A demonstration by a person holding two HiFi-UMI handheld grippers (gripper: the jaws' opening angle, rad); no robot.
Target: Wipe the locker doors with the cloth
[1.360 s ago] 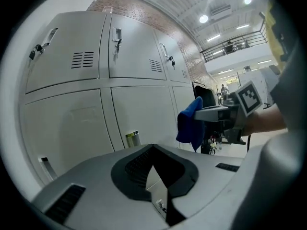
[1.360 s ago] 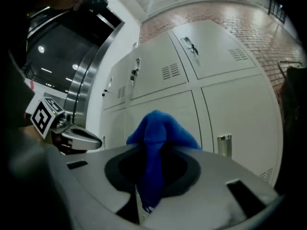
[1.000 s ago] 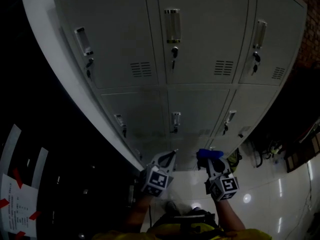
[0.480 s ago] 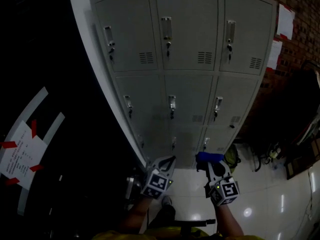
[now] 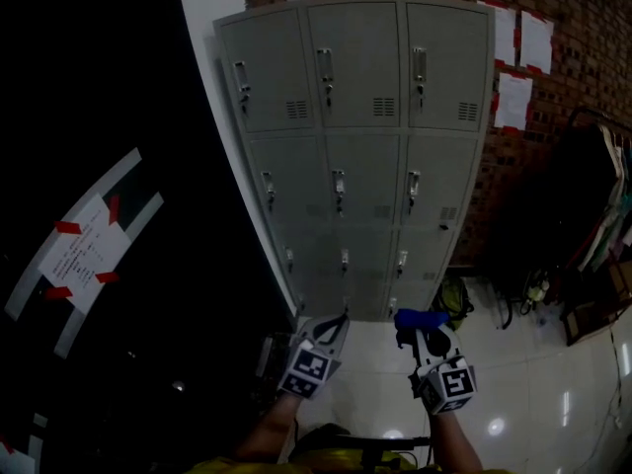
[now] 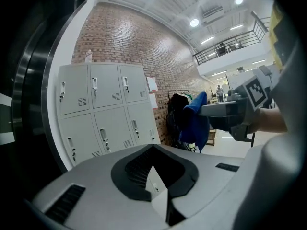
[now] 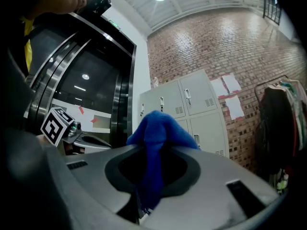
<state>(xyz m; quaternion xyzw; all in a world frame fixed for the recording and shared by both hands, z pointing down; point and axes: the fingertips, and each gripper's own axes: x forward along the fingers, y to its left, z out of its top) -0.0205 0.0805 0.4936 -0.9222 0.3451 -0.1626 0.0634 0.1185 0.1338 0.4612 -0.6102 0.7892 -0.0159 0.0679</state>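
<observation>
We hold the cloth bunched in the right gripper's clamped jaws, seemingly so it can wipe. The locker doors stand well apart at 12 o'clock. The left gripper's jaws meet on nothing.

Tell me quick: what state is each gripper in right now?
Left gripper: shut, nothing between its jaws.
Right gripper: shut on the blue cloth.

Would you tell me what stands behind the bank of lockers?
A brick wall rises behind the lockers, with white paper sheets stuck on it beside them. The stretch of wall directly behind the cabinet is covered by it.
</observation>
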